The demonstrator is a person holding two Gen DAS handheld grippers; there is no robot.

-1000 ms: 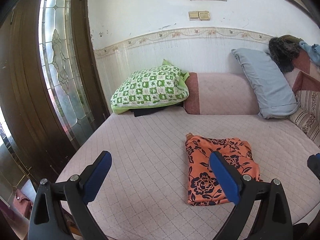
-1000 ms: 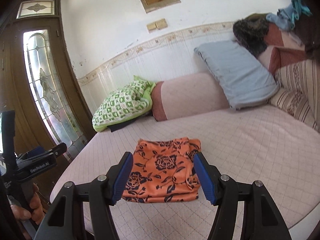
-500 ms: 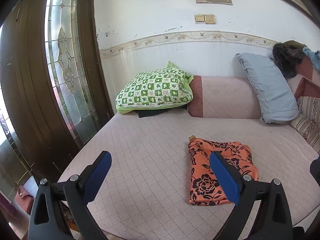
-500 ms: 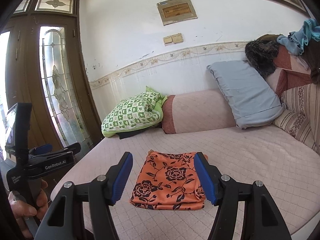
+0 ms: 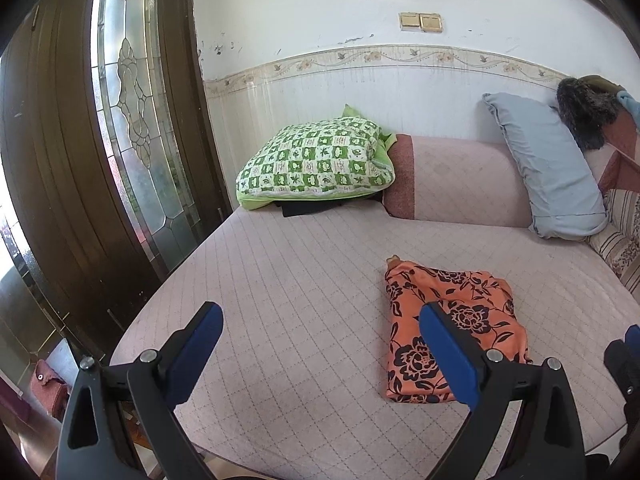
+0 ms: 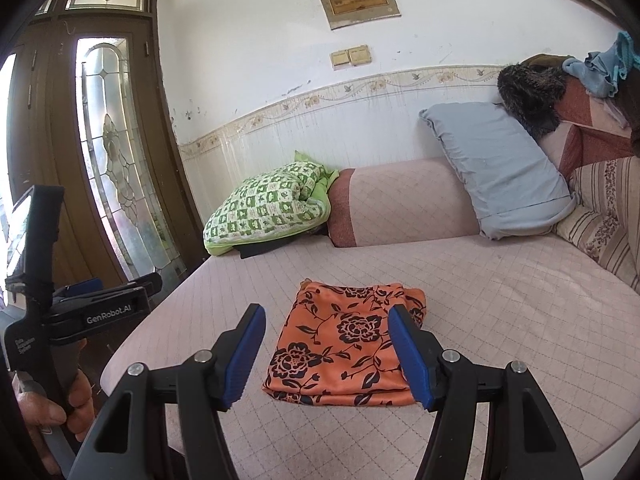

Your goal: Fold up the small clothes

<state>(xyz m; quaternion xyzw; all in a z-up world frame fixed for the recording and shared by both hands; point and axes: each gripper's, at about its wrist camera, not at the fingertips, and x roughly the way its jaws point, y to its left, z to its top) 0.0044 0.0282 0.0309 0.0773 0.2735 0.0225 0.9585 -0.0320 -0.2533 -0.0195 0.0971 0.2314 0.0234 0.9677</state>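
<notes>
**Hovering over a folded garment, both tools empty**

Standing at the far left was a dark wooden door (image 5: 52,184) with a leaded glass panel (image 5: 132,128). Left hand-held gripper (image 5: 320,344) hung over the near edge of the bed (image 5: 288,280), blue pads spread wide, nothing between them; in the right wrist view a hand (image 6: 48,412) gripped its handle. Green checked pillow (image 5: 316,160) lay at the head of the bed against the wall, a dark item under it. Orange floral garment (image 6: 344,344), folded into a neat rectangle, lay flat on the pink quilted cover toward the near edge. Right hand-held gripper (image 6: 326,352) hovered just short of it, jaws apart and clear of the cloth, holding nothing. Pink bolster (image 6: 404,204) sat beyond, then a grey pillow (image 6: 500,168) leaning up. Striped cushions (image 6: 600,216) and piled clothes (image 6: 600,68) filled the far right.
</notes>
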